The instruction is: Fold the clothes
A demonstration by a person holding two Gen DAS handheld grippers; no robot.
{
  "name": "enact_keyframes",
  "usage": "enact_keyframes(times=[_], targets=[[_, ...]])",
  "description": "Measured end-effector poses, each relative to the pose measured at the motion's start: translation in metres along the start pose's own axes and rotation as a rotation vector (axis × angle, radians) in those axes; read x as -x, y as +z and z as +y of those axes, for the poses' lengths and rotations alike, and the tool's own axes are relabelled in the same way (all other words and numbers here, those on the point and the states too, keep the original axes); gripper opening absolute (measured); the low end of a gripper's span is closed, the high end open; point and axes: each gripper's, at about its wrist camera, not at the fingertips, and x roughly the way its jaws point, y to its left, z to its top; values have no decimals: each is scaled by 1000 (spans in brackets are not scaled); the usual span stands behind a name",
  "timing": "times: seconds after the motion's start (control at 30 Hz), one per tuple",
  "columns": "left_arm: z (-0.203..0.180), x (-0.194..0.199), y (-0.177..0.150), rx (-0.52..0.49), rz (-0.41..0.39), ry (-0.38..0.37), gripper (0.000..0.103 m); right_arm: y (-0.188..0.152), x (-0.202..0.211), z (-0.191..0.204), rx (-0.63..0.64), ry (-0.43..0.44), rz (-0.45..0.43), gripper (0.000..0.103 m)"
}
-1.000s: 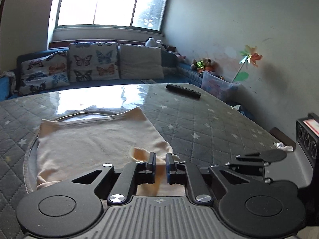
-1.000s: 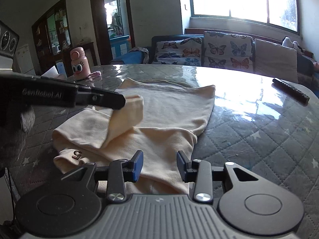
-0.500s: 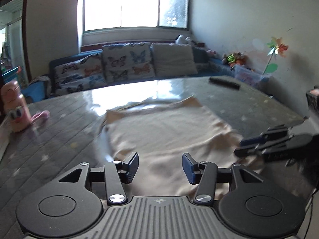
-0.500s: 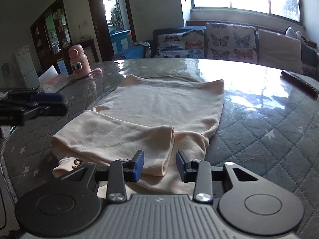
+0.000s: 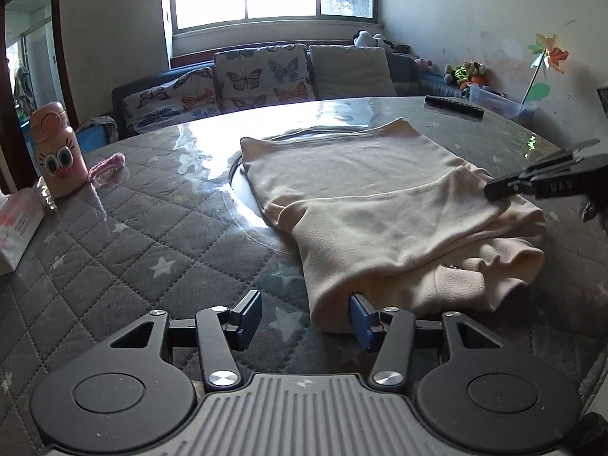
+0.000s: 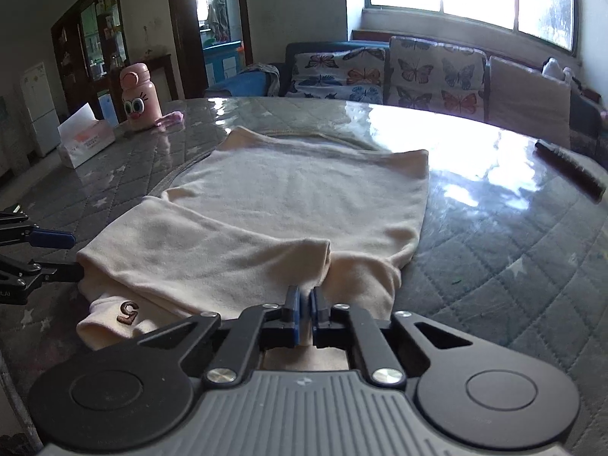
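tissue box [image 5: 15, 224] cut off at the left edge; its print unreadable.

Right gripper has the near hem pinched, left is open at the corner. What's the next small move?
Probably shut the left gripper on the cream garment's near corner. Its jaws stand open around that edge, while the right gripper is already shut on cloth, so both ends can lift together.

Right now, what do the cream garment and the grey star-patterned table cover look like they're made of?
The cream folded garment looks like soft matte knit, perhaps fleece or cotton jersey: fuzzy nap, rounded folds, ribbed cuff by the embroidered "5". The grey star-patterned table cover looks like quilted fabric with stitched diamonds, apparently under a clear glossy sheet, glass or plastic: window glare reflects sharply off it.
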Motion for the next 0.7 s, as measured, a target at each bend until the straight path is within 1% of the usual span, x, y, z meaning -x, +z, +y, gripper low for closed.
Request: enact_keyframes(times=[0.1,0.13,0.2,0.23,0.27,0.33,0.47,0.5,0.6,0.7], targets=[[-4,-2,-1,-25,1,6,34,7,9,3,24,-16,-32,4],[-5,-3,-2,-32,1,9,22,8,13,4,31,-22,-42,4],[-6,-3,-2,-39,-1,10,15,11,18,4,45,-34,-59,4],[-6,-2,-3,-43,-3,8,9,12,21,4,52,-40,-68,4],[-7,-1,-3,-47,-5,8,7,13,24,5,58,-46,-77,4],[-8,1,-4,-63,-7,13,6,16,30,5,72,-58,-94,4],[-9,4,-6,-85,3,18,6,-5,10,-2,32,-60,-10,4],[-8,4,-6,-86,11,16,6,-9,7,-3,25,-55,11,5],[-2,7,-2,-75,24,12,9,-6,14,-4,32,-43,-10,8],[2,15,7,-68,2,14,10,-3,21,-4,40,-34,-35,10]])
